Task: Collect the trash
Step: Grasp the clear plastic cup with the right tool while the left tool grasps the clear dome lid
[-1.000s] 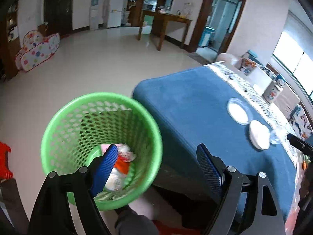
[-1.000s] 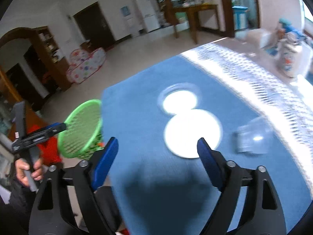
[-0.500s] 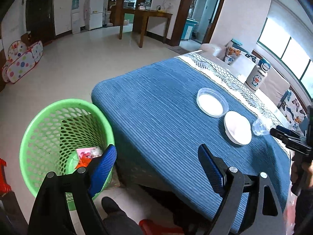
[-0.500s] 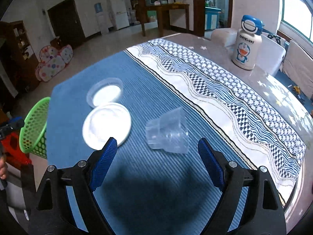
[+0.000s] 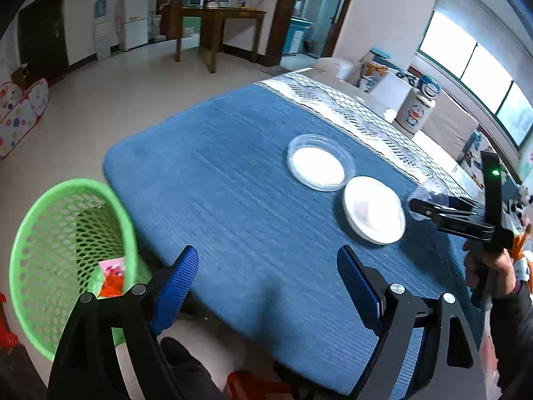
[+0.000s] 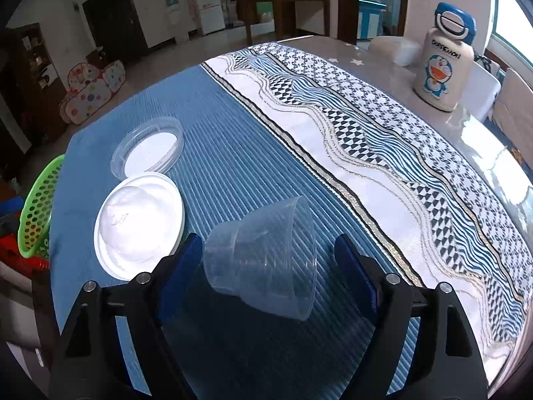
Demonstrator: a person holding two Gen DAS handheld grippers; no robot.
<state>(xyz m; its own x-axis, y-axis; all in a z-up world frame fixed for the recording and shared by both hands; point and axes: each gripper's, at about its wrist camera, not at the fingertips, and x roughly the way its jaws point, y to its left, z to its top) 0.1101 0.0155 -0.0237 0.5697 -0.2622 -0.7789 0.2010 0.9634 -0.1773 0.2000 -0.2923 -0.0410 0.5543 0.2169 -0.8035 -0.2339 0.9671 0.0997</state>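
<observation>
Both wrist views angled down, sharing blue tablecloth (image 5: 233, 183)

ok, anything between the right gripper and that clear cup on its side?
Nothing visible. The clear cup already lies on its side between the right gripper's closing jaws, with a gap showing at the right pad. The white lid sits just left of the cup, outside the jaws, on the blue cloth.

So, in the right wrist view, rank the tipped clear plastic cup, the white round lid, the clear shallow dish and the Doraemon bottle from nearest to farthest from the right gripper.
1. Tipped clear plastic cup, between the closing jaws of the right gripper.
2. White round lid, just left.
3. Clear shallow dish, behind the lid.
4. Doraemon bottle, far right.
</observation>
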